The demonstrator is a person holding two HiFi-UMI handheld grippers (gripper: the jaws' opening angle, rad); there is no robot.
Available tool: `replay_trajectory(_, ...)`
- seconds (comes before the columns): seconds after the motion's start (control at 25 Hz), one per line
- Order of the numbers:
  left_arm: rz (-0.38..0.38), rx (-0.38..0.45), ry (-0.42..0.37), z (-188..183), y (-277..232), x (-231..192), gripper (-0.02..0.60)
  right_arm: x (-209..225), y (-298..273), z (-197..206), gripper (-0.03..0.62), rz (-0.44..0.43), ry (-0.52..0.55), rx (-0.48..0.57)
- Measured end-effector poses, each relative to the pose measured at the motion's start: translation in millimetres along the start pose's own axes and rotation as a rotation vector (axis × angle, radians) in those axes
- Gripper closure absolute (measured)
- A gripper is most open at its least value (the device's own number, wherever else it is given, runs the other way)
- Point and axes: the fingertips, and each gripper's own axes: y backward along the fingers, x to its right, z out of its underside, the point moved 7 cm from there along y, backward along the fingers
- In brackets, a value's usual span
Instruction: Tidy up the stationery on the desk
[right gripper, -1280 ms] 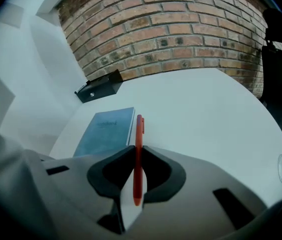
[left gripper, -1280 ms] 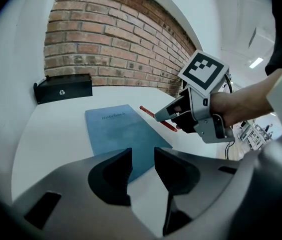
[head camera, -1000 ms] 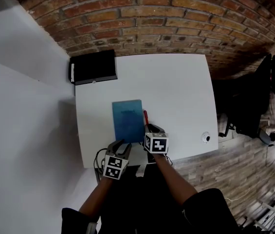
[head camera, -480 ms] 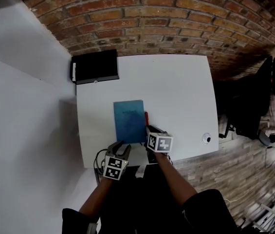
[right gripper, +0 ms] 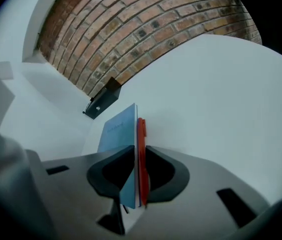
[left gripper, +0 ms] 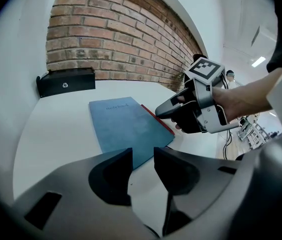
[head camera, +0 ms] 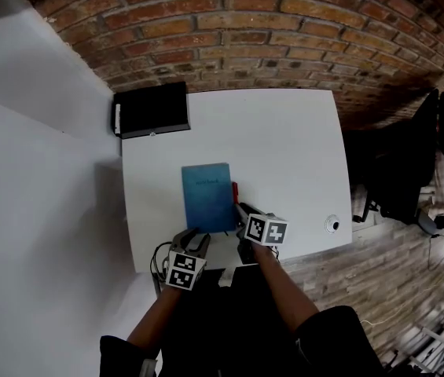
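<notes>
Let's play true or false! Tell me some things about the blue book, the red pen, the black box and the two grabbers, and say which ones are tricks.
1. A blue rectangular notebook is on the white desk. True.
2. The right gripper has its jaws closed on the slim red pen, beside the notebook's edge. True.
3. The left gripper is holding the notebook. False: its jaws stand apart with nothing between them.
4. The black box sits at the desk's near edge, by the person. False: it is at the far left corner, against the brick wall.
</notes>
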Motion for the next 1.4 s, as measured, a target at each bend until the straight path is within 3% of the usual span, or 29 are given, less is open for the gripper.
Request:
replay_trajectory(0.68,0.006,-0.015,-0.004,1,-6,5,0.436,7,-6,-3,0.554,-0.047,-0.111,-0.028)
replay_trajectory(0.92,0.007,-0.016,-0.006,-1,-7,5,0.436,14,-7,-3,0.554,-0.073,-0.236,-0.014)
replay_trajectory(1.16,0.01,-0.025,-0.006,3,-8,4,0.436,15,-9,-3,0.553,-0.103,-0.228,-0.027)
replay_trajectory(1.4,0.016,-0.026,-0.01,2,-10,6,0.436,19,-11,-2,0.553,-0.156,-0.326,-0.039)
